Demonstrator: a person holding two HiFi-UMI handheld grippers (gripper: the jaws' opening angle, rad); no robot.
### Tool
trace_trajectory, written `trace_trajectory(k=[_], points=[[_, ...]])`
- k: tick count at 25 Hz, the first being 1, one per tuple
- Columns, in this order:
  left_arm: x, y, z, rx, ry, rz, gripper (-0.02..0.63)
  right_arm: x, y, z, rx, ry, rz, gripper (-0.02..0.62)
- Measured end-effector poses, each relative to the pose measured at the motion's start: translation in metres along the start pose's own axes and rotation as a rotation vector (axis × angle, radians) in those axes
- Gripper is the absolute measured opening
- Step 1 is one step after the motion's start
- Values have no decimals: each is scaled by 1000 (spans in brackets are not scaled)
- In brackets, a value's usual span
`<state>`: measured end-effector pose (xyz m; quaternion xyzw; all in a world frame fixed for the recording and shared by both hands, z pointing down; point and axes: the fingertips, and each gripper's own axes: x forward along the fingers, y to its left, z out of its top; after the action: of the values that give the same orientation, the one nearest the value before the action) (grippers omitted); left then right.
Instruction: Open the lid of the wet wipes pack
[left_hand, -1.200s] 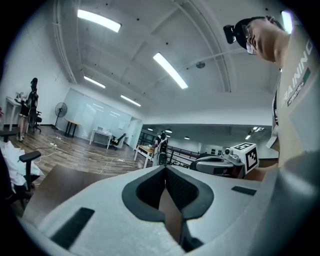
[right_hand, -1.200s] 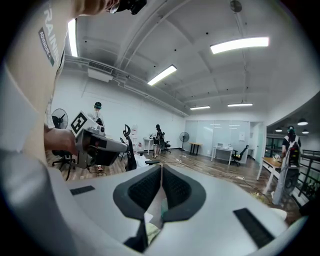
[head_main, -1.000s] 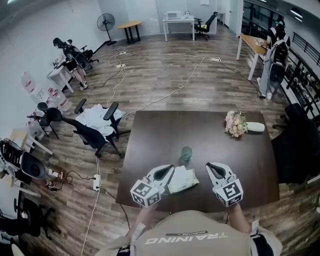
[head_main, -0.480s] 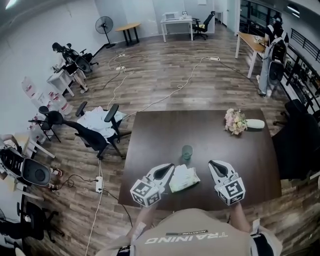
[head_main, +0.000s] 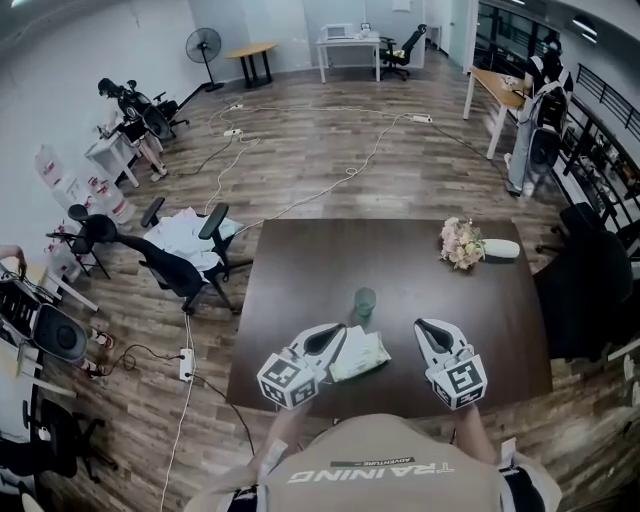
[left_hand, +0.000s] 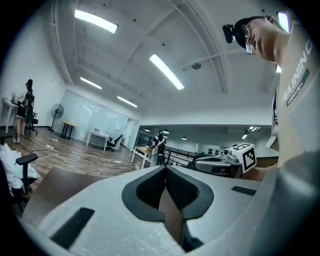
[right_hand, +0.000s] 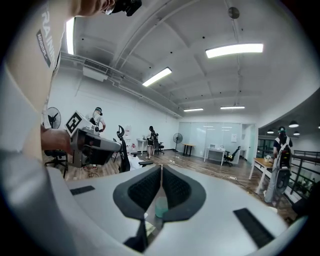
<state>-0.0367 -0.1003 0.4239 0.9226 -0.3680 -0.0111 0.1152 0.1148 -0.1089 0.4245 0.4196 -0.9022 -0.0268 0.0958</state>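
The pale wet wipes pack (head_main: 362, 356) lies flat on the dark brown table (head_main: 400, 260) near its front edge. In the head view my left gripper (head_main: 337, 331) hovers just left of the pack, its body over the pack's left edge, and my right gripper (head_main: 426, 326) hangs a short way to the pack's right, apart from it. Both point away from me, about level. The left gripper view shows its jaws (left_hand: 165, 168) meeting at the tips with nothing between them. The right gripper view shows its jaws (right_hand: 161, 168) shut and empty too. The pack's lid state is hidden.
A green cup (head_main: 364, 301) stands just behind the pack and shows through the right jaws (right_hand: 160, 207). A flower bunch (head_main: 460, 243) and a white object (head_main: 498, 249) lie at the table's far right. Office chairs (head_main: 185, 262) and floor cables (head_main: 300, 200) lie to the left.
Both grippers and the pack keep their places; only the head view has drifted slightly.
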Motion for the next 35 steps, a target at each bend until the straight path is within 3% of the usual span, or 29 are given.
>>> trace_trajectory(k=[10, 24, 35], points=[[12, 0, -4, -19, 2, -42, 9, -3, -3, -7, 1, 43, -21, 19], [11, 15, 0, -21, 18, 0, 9, 24, 8, 9, -49, 16, 46, 19], [34, 0, -6, -15, 41, -8, 9, 6, -6, -9, -25, 33, 57, 19]])
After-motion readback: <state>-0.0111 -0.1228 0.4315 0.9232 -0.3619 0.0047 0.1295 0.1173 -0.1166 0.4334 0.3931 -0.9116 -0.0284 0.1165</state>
